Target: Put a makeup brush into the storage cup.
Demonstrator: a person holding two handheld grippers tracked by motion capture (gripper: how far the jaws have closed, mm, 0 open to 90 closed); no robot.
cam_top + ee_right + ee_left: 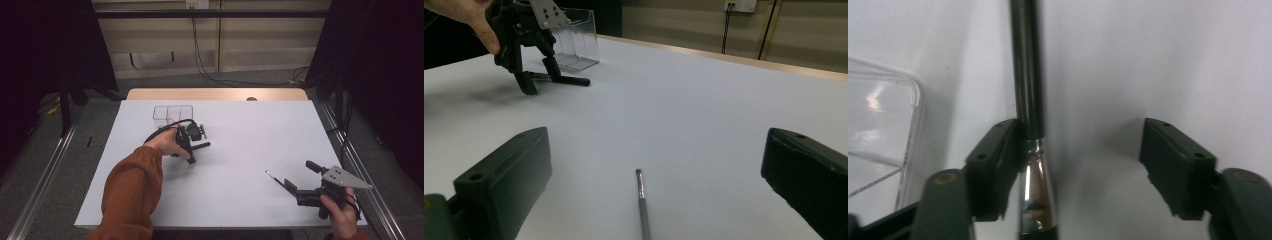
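A black-handled tool with a shiny silver ferrule lies flat on the white table between the jaws of my left gripper. It rests against the left jaw, and the right jaw stands well clear, so the gripper is open. From above, the left gripper points down over the tool's black handle, just in front of a clear plastic box. A thin grey stick lies on the table between the wide-open jaws of my right gripper. The stick and right gripper are near the front right.
The clear box has dividers and stands at the back left of the white tabletop. An orange sleeve reaches in from the bottom left. Metal rails run along both sides of the table.
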